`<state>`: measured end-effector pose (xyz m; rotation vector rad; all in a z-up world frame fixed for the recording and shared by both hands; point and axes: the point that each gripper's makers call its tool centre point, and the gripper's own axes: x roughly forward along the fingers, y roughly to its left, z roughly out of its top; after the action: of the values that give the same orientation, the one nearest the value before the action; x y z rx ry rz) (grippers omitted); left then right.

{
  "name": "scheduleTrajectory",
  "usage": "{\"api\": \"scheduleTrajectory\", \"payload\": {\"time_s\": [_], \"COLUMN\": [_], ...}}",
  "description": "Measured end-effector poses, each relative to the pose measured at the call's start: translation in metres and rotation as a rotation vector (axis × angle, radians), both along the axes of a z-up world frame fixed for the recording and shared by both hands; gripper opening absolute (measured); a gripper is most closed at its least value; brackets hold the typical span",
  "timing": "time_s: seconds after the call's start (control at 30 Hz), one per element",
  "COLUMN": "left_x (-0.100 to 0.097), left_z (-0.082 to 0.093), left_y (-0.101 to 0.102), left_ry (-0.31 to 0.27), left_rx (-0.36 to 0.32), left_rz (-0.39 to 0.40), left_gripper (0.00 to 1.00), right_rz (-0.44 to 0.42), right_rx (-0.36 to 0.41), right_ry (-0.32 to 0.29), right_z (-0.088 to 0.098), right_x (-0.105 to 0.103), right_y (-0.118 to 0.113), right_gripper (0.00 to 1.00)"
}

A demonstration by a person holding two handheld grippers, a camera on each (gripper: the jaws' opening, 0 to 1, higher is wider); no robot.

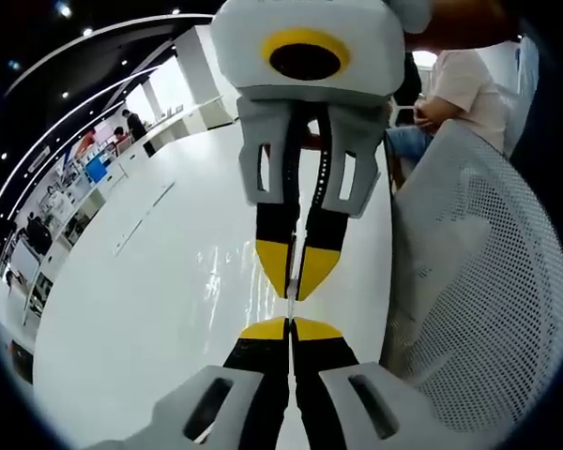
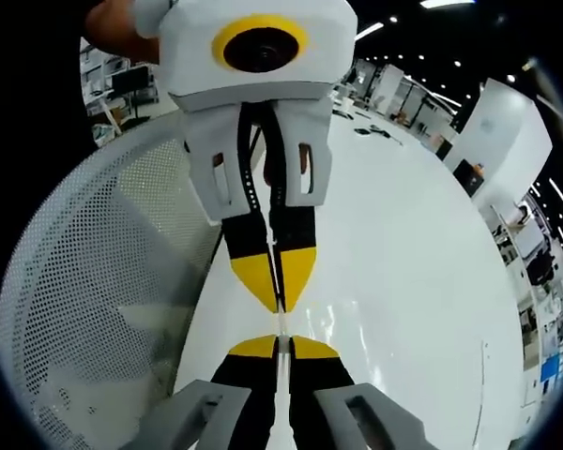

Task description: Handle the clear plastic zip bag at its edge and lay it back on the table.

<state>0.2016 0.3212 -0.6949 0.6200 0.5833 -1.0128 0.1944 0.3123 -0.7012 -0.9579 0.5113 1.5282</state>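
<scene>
The clear zip bag [image 1: 291, 305] shows as a thin pale strip seen edge-on, stretched between two pairs of yellow fingertips above the white table [image 1: 150, 281]. My left gripper [image 1: 289, 330] rises from the bottom, shut on one end of the strip. Facing it from above, my right gripper [image 1: 296, 281] is shut on the other end, tip to tip. The right gripper view mirrors this: the right gripper [image 2: 277, 347] below, the left gripper [image 2: 279, 295] above, the bag's edge [image 2: 280, 323] pinched between them. Most of the bag is too clear to make out.
A white perforated mesh shell [image 1: 479, 291] curves close beside the grippers, also the mesh shell [image 2: 103, 281]. A seated person [image 1: 460, 94] is behind it. The glossy table [image 2: 403, 262] stretches away on the other side, with desks and screens [image 1: 84, 173] far off.
</scene>
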Motion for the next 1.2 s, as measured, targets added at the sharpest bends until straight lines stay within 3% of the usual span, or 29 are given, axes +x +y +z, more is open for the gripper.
{"api": "scheduleTrajectory", "payload": {"time_s": [0.3, 0.43, 0.7, 1.2], "left_x": [0.002, 0.004, 0.001, 0.000], "left_z": [0.004, 0.007, 0.006, 0.000], "left_y": [-0.004, -0.009, -0.007, 0.001], "left_ry": [-0.056, -0.064, -0.060, -0.044], "left_rx": [0.014, 0.011, 0.014, 0.021], "left_rz": [-0.026, -0.024, -0.030, -0.003], "left_gripper": [0.00, 0.09, 0.00, 0.00], "right_rz": [-0.013, -0.007, 0.001, -0.013], "right_rx": [0.016, 0.018, 0.016, 0.004], "right_ry": [0.002, -0.003, -0.007, 0.013], "right_z": [0.005, 0.007, 0.008, 0.004], "right_x": [0.001, -0.001, -0.004, -0.001], "right_y": [0.003, 0.007, 0.009, 0.005], "right_gripper": [0.00, 0.00, 0.00, 0.00]}}
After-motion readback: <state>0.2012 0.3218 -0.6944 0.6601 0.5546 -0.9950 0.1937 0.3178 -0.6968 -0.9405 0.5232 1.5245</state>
